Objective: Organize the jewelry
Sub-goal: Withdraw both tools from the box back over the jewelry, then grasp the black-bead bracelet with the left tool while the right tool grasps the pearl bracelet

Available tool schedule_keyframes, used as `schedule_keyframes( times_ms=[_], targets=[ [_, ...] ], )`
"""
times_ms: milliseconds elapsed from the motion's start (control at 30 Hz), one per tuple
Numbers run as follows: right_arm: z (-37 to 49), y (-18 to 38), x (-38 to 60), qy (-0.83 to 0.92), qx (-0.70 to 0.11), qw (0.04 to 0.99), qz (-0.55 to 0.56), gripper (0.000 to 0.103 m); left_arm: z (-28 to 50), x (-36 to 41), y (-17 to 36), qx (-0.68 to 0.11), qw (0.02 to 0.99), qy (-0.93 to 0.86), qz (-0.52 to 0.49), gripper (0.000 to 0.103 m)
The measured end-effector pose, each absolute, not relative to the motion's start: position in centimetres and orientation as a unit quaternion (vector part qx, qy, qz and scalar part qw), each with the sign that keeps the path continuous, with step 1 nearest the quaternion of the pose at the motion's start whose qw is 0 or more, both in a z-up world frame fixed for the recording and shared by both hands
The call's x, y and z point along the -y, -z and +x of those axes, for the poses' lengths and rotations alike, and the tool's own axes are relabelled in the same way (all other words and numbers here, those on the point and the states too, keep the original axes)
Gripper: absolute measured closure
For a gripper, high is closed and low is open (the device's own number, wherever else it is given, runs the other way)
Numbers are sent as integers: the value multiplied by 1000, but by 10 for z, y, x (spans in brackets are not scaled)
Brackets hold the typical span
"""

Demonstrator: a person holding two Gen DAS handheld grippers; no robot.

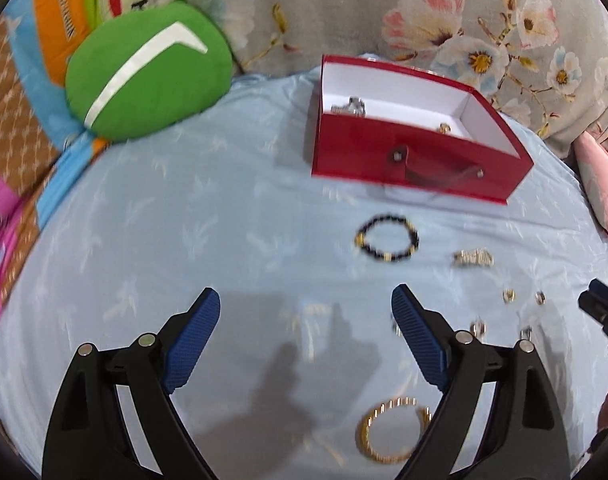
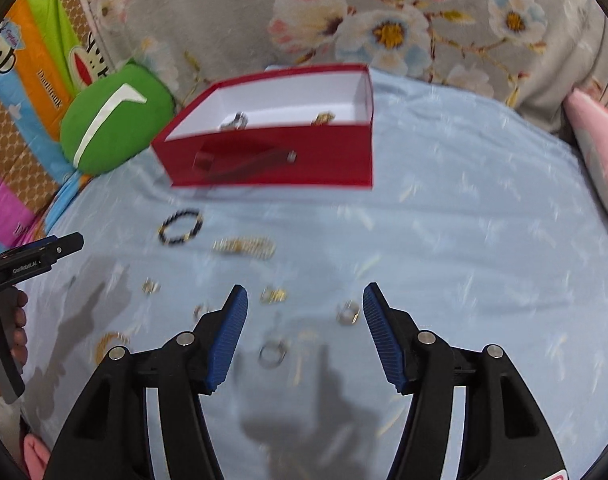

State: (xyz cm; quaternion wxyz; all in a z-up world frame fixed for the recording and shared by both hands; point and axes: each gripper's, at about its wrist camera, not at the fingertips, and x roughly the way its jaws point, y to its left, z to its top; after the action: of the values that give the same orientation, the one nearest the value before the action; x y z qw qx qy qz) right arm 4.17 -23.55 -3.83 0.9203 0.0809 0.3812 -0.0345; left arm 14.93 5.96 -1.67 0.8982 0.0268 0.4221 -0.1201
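Note:
A red box with a white inside stands open on the light blue sheet; a silver piece and a gold piece lie in it. In front of it lie a black beaded bracelet, a gold chain bracelet, a gold bangle and several rings. My left gripper hovers open left of the jewelry, empty. My right gripper is open above the rings, with nothing between its pads.
A green cushion leans at the back left beside colourful printed bedding. Grey floral fabric runs along the back. A pink pillow lies at the right edge. A hand holds the left gripper's handle.

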Motion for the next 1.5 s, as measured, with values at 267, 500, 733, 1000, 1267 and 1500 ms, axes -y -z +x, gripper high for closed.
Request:
schedule_keyframes(
  times_ms=[267,500,733,1000,1267,1500],
  targets=[
    [53,62,205,6,-382,921,73,44,128,-55,38,-436,891,123,13,18],
    [113,71,183,-59,-368,928,2,42,127,-52,43,-437,891,121,12,18],
    [158,84,185,-93,-395,914,-11,45,135,-61,49,-444,889,108,4,18],
    [182,92,184,-102,-415,904,-12,61,146,-54,49,-444,888,118,8,18],
    [173,94,185,-75,-424,902,1,75,174,-35,49,-452,881,141,11,18],
    [151,87,200,-46,-419,904,66,85,211,7,60,-466,865,187,12,18]
  ],
)
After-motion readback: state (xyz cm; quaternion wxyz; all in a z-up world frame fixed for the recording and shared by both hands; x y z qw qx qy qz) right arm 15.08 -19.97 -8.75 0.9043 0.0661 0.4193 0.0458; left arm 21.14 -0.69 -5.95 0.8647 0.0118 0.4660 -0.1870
